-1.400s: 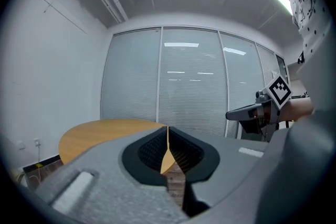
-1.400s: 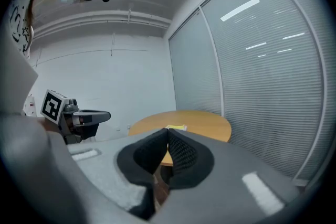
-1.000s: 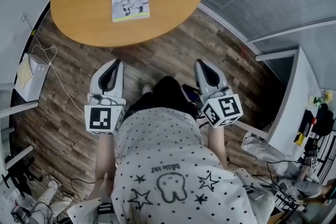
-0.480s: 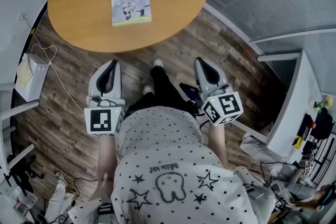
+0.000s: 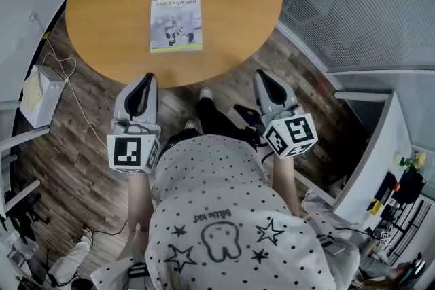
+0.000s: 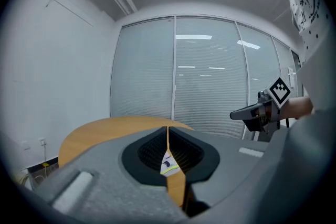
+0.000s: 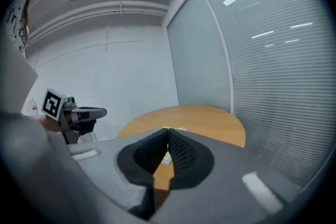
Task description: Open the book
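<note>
Your right tool (image 7: 168, 134): jaws pressed together, nothing between them. Round wooden surface (image 7: 215, 123): ahead of the tips. The book (image 7: 166, 159): on it, mostly hidden by the jaws. Your left tool (image 7: 100, 112): far left. A glass wall (image 7: 262, 71) with blinds: right.

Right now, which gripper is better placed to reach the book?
Probably the left gripper: it is at the table edge, nearly in line with the book. The right gripper is farther off to the side. Both are shut and empty.

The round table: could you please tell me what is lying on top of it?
One closed book lies flat on the table, cover up. The cover hides its pages; the table's far edge is cropped.
</note>
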{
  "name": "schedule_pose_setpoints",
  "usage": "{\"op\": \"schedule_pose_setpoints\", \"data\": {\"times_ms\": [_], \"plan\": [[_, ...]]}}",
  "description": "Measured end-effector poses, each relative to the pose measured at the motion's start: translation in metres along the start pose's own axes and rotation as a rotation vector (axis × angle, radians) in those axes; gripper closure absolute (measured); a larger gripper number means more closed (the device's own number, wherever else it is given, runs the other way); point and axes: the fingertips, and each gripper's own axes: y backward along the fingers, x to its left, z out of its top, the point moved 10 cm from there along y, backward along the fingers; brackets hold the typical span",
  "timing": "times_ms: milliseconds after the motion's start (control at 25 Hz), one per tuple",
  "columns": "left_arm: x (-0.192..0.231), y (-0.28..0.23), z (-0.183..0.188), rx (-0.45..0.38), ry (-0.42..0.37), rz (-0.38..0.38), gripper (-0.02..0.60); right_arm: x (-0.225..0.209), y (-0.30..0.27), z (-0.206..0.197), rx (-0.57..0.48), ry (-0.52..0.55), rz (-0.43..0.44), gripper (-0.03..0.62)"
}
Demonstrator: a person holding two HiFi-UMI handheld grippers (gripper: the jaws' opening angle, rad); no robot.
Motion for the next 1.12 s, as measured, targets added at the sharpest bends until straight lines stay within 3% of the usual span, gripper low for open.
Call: {"op": "schedule_pose_setpoints", "data": {"times_ms": [320, 680, 1120], "plan": [[0.006, -0.044, 0.0, 0.031, 0.027, 0.06, 0.562, -0.046, -0.048, 0.023, 0.005, 0.032, 0.053, 0.589], [-0.001, -0.092, 0.002, 0.006, 0.049, 0.092, 0.561, -0.091, -0.077, 0.034, 0.01, 0.054, 0.079, 0.591], [-0.011, -0.104, -0.002, 0.012, 0.053, 0.083, 0.562, -0.103, -0.079, 0.029, 0.021, 0.036, 0.082, 0.589]]}}
